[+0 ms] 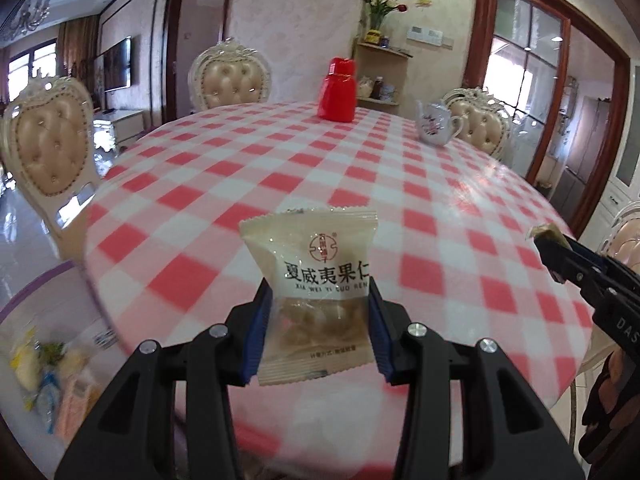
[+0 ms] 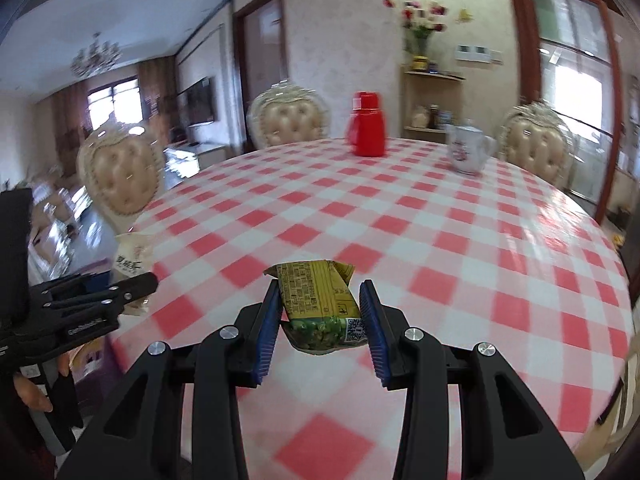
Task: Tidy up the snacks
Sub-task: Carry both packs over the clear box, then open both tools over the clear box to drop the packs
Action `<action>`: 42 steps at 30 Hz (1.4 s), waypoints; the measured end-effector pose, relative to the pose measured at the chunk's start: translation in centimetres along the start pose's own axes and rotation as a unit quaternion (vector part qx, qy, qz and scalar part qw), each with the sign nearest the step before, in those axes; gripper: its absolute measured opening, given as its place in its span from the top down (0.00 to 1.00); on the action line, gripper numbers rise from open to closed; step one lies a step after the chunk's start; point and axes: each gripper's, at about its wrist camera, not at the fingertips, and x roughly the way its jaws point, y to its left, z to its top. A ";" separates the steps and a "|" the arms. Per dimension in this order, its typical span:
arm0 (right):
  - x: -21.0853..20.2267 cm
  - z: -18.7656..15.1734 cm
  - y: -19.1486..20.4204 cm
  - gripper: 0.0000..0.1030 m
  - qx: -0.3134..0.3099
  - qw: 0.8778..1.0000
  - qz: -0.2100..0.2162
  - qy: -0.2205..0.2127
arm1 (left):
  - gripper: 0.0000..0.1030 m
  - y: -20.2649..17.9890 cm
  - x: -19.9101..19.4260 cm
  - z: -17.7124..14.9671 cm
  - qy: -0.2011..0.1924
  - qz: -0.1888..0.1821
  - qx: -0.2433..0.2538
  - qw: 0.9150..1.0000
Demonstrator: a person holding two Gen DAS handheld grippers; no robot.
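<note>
Snack packets were pinched above the checked desk (image 1: 440, 184): left tongs (image 1: 320, 328) gripped a pale packet (image 1: 316, 272), right tongs (image 2: 320, 320) a green one (image 2: 320, 296); slippery wrappers might slide out.

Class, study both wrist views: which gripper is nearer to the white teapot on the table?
Right, judging by the layout. The teapot stands far right; the right gripper is on that side, the left gripper further left. Both are far from it.

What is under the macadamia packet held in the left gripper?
Below the macadamia packet, clamped in the left gripper, lies the checked tablecloth. The packet and fingers cover the patch directly beneath, so anything there is hidden.
</note>
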 end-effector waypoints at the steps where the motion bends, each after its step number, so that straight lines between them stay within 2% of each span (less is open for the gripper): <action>1: 0.0 -0.1 1.2 0.62 -0.012 1.000 0.009 0.002 | 0.57 0.6 -0.2 -0.2 0.000 0.006 -0.002 1.000; 7: 1.4 -0.4 7.9 0.62 -0.073 0.995 0.068 0.019 | 0.57 4.9 -2.1 -1.4 0.002 0.047 -0.013 0.999; 15: 3.9 -0.5 14.8 0.62 -0.124 0.983 0.126 0.046 | 0.57 11.5 -3.3 -3.6 0.019 0.101 -0.047 0.994; 23: 6.3 -0.7 21.0 0.62 -0.169 0.967 0.176 0.071 | 0.57 16.9 -3.7 -4.5 0.026 0.142 -0.083 0.986; 25: 6.8 -0.8 22.4 0.62 -0.180 0.962 0.188 0.078 | 0.57 17.9 -4.0 -4.6 0.029 0.140 -0.098 0.985; 30: 7.7 -1.2 25.2 0.62 -0.201 0.952 0.211 0.092 | 0.57 19.0 -4.8 -4.3 0.029 0.160 -0.099 0.982; 34: 7.8 -1.5 27.1 0.62 -0.220 0.944 0.225 0.098 | 0.57 20.1 -5.6 -4.0 0.046 0.161 -0.106 0.980; 42: 8.7 -1.5 29.7 0.62 -0.231 0.933 0.246 0.124 | 0.57 21.9 -5.9 -4.1 0.062 0.194 -0.097 0.974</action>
